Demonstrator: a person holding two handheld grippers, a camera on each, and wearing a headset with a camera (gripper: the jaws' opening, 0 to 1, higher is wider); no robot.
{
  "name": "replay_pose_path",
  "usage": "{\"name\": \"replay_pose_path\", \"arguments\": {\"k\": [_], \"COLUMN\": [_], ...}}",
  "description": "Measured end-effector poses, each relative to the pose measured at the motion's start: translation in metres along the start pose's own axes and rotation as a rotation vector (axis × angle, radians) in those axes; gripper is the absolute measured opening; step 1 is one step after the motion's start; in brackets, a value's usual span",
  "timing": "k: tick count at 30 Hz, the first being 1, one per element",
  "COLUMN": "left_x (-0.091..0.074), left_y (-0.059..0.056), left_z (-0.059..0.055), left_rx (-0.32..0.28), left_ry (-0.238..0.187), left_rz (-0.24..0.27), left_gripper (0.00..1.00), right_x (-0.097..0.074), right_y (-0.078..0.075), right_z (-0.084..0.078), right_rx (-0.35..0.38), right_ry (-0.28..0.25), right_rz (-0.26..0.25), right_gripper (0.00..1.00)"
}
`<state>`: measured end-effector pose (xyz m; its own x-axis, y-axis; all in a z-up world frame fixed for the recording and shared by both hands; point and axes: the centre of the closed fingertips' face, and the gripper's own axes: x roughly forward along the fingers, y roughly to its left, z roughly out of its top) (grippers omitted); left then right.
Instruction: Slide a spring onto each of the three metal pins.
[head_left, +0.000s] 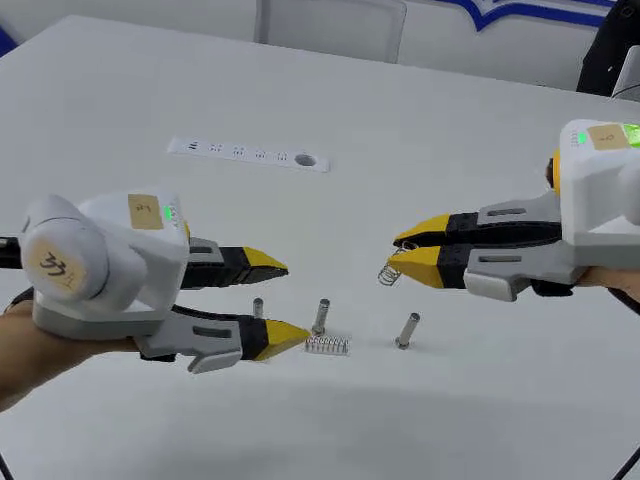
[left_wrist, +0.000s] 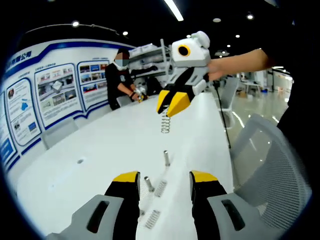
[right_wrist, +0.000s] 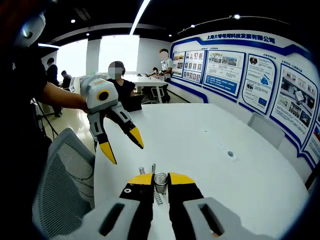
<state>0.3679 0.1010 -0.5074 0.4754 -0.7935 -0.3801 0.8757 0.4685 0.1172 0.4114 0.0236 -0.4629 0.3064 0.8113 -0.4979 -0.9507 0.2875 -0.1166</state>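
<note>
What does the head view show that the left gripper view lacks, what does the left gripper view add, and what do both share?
Head view adds: the left gripper's white labelled body and the hand holding it. Left gripper view adds: a standing person, wall posters, a mesh chair. Both share: the white table, the right gripper shut on a spring, upright pins, a loose spring.

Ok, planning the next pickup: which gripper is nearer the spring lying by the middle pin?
Left. The left gripper, open, has its lower jaw tip right beside the loose spring; the right gripper hangs raised off to the other side, shut on a second spring.
</note>
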Motion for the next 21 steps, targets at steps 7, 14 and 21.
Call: {"name": "replay_pose_path", "arguments": {"k": [7,14,21], "left_x": [-0.025,-0.046,-0.051], "left_y": [0.015,0.031,0.039], "left_z": [-0.029,-0.035,-0.040], "left_rx": [-0.056,-0.091,-0.101], "left_ry": [0.051,0.026,0.046], "left_rz": [0.073,0.146,0.183], "left_gripper": [0.47,0.58,0.69], "right_x": [0.000,0.005,0.009], "right_y": [-0.022,-0.029,-0.041], "right_z": [-0.029,-0.054,-0.074], "right_rx": [0.044,0.075,0.175], "right_ry": [0.056,0.106,0.114], "right_rz": [-0.061,-0.088,-0.133], "right_gripper": [0.11,0.11,0.11]}}
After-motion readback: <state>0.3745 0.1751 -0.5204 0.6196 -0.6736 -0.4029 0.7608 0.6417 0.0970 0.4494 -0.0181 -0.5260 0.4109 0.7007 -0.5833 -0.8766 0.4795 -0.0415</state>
